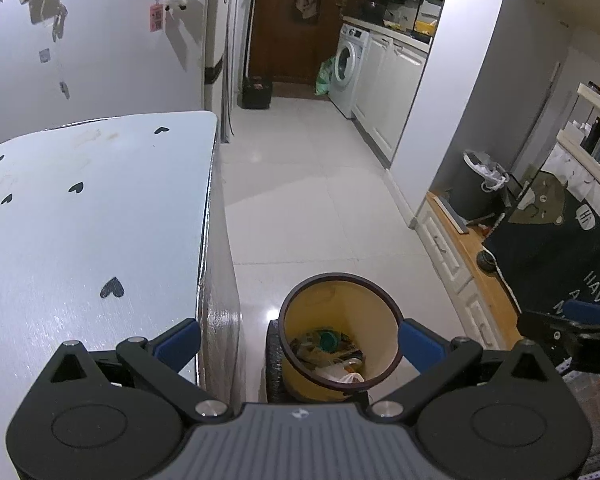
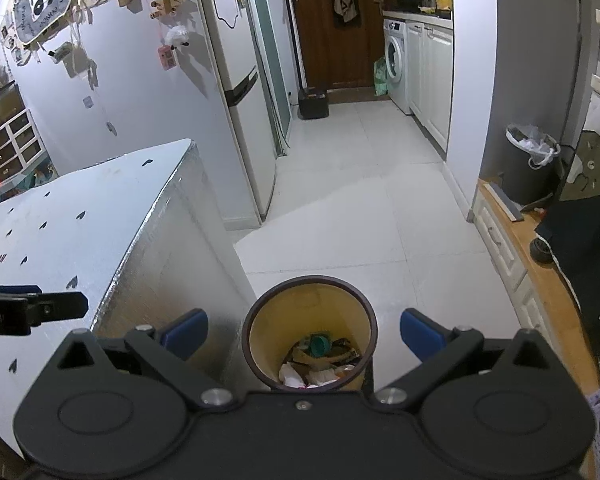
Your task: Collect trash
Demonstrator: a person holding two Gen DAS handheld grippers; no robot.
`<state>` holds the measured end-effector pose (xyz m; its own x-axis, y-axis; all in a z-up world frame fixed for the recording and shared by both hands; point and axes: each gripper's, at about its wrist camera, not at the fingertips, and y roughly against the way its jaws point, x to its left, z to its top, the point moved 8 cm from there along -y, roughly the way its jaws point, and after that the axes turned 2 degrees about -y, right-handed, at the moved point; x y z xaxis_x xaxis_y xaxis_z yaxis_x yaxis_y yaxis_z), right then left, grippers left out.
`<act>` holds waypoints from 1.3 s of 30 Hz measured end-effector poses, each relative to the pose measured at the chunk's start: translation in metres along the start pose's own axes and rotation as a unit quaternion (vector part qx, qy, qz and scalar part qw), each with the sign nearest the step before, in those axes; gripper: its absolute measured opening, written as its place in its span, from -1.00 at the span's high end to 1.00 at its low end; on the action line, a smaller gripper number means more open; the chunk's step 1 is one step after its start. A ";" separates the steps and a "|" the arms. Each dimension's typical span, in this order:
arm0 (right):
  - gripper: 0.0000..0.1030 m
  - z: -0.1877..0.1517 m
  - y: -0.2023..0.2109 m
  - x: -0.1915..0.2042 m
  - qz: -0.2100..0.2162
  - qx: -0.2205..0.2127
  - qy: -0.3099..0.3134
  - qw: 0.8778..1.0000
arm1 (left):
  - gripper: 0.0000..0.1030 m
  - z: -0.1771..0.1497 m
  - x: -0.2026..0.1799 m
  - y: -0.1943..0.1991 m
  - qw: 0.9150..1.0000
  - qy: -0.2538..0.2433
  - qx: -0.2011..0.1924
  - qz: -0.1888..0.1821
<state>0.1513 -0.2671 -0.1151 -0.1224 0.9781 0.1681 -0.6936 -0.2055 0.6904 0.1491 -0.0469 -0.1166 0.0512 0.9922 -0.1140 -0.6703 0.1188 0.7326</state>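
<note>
A white table (image 1: 80,220) printed with small black hearts is seen to the left of the yellow bin (image 1: 340,332), its corner edge standing just beside the bin's rim, and its visible top is bare of litter. The yellow bin, the landmark here, stands upright on the pale tiled floor (image 1: 320,200) with its round dark-rimmed mouth open to the cameras; its long axis runs straight down, so anything released over it would fall in. Collected trash (image 2: 320,360) is seen lying at the bottom of the bin: crumpled wrappers, white paper and a teal cap. A second, dark bin (image 2: 528,164) with a white liner is seen well apart from the yellow bin, beyond it to the right.

The right gripper (image 2: 304,332) is held directly above the yellow bin, the mouth framed between its blue pads. The left gripper (image 1: 300,340) is held over the near-left rim of the bin, partly above the table corner, so the right is judged the better centred. Both sets of jaws are spread wide apart, and nothing is held or touched by either
</note>
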 end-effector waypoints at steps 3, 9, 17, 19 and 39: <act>-1.00 -0.010 -0.006 -0.005 0.002 -0.016 0.013 1.000 | -1.00 -0.011 -0.004 -0.006 1.000 0.003 -0.022 0.006; -1.00 -0.033 -0.017 -0.015 0.014 -0.048 0.018 0.999 | -1.00 -0.036 -0.014 -0.023 0.999 -0.008 -0.038 0.014; -1.00 -0.063 -0.032 -0.020 0.016 -0.073 0.036 0.997 | -1.00 -0.064 -0.021 -0.038 0.998 -0.017 -0.054 0.013; -1.00 -0.069 -0.032 -0.020 0.013 -0.078 0.040 0.996 | -1.00 -0.071 -0.020 -0.038 0.998 -0.015 -0.060 0.017; -1.00 -0.122 0.038 -0.022 0.007 -0.133 0.047 0.990 | -1.00 -0.127 -0.023 0.027 0.991 -0.008 -0.126 0.046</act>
<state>0.0412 -0.2923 -0.1785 -0.1898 0.9766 0.1012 -0.8528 -0.2151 0.4759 0.0360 -0.0714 -0.1791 -0.0075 0.9991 -0.0417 -0.8356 0.0166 0.5490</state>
